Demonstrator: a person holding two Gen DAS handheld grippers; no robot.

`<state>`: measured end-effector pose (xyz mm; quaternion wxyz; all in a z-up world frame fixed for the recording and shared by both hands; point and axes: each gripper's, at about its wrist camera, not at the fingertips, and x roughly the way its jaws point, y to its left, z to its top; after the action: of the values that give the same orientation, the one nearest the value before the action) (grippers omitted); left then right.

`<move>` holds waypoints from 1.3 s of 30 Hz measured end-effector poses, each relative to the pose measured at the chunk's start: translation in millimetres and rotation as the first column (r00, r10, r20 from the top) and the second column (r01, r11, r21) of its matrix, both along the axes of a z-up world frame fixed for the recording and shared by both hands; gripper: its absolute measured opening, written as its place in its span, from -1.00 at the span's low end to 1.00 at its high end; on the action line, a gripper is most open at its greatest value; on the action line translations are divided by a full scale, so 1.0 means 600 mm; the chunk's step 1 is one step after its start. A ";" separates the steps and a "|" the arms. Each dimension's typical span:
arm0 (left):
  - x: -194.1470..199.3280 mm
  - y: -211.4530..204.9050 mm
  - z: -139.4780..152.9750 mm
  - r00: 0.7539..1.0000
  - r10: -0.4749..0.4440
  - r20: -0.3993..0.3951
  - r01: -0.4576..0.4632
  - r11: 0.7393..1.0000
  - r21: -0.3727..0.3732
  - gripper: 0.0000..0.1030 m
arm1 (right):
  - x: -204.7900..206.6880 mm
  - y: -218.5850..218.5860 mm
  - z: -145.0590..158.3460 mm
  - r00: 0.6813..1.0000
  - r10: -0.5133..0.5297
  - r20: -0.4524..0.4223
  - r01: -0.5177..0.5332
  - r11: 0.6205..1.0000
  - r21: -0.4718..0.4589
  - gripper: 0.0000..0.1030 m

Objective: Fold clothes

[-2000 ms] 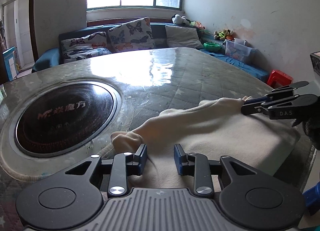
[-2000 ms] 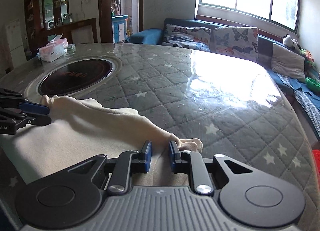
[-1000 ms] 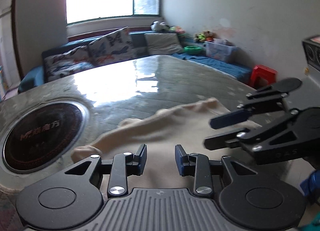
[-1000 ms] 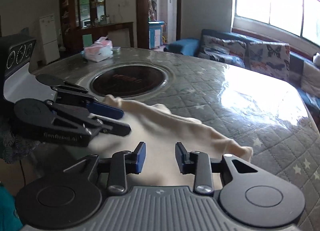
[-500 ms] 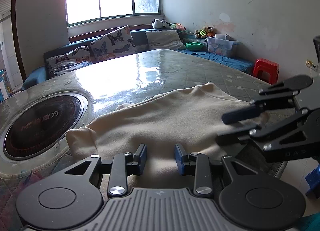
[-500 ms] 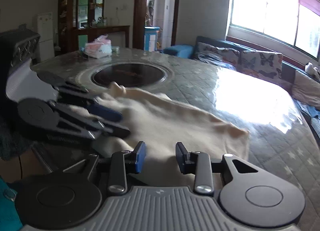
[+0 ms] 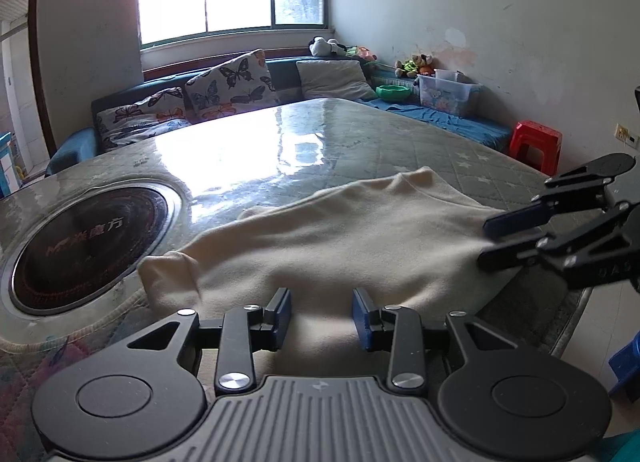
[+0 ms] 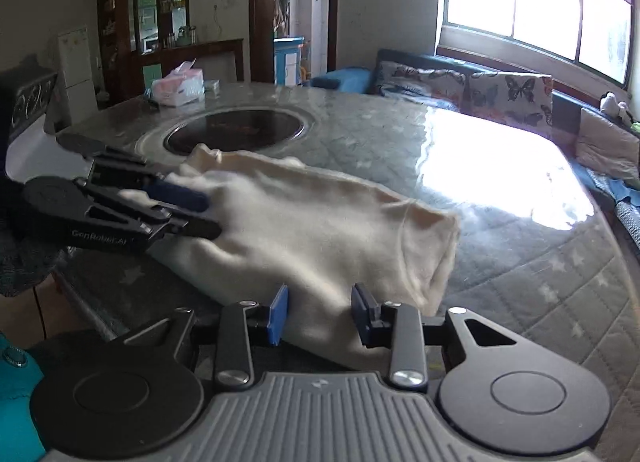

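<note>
Cream garment (image 7: 360,238) on the quilted table (image 7: 400,142) (glossy cover); left gripper (image 7: 321,314) and right gripper (image 8: 320,312) both released.

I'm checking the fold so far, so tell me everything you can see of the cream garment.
The cream garment is soft, fleece-like knit, lying folded into a long band near the table's near edge. One end, probably a cuff, lies by the round black cooktop; the layered other end faces the window. Both the left gripper and right gripper are open at its near edge.
</note>
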<state>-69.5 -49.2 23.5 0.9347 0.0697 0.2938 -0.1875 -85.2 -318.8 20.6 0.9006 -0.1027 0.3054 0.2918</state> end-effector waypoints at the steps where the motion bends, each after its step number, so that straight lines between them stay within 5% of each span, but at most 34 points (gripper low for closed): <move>1: 0.001 0.004 0.002 1.000 0.010 0.001 -0.010 1.000 -0.003 -0.22 | 0.004 -0.006 0.003 1.000 -0.009 -0.002 0.009 1.000 0.008 -0.34; 19: 0.066 0.116 0.009 0.970 0.230 -0.077 -0.237 0.967 -0.094 -0.28 | 0.052 -0.003 -0.001 0.999 0.008 -0.039 -0.008 1.000 0.009 -0.33; 26: 0.085 0.106 0.030 0.972 0.233 -0.016 -0.234 0.971 -0.060 -0.31 | 0.100 0.010 0.014 1.000 -0.007 -0.023 0.008 1.000 0.024 -0.33; 31: 0.110 0.103 0.007 0.966 0.256 -0.046 -0.256 0.967 -0.003 -0.29 | 0.159 0.022 -0.001 0.997 -0.055 -0.053 0.056 0.998 0.019 -0.33; 39: 0.092 0.122 0.019 0.958 0.280 -0.066 -0.284 0.957 -0.055 -0.26 | 0.159 0.013 -0.001 0.995 -0.080 -0.062 0.082 0.996 0.028 -0.20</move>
<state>-14.4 24.2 35.0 0.9449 -0.0084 0.3211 -0.0634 9.9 -311.0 19.8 0.9034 -0.0677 0.3319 0.2628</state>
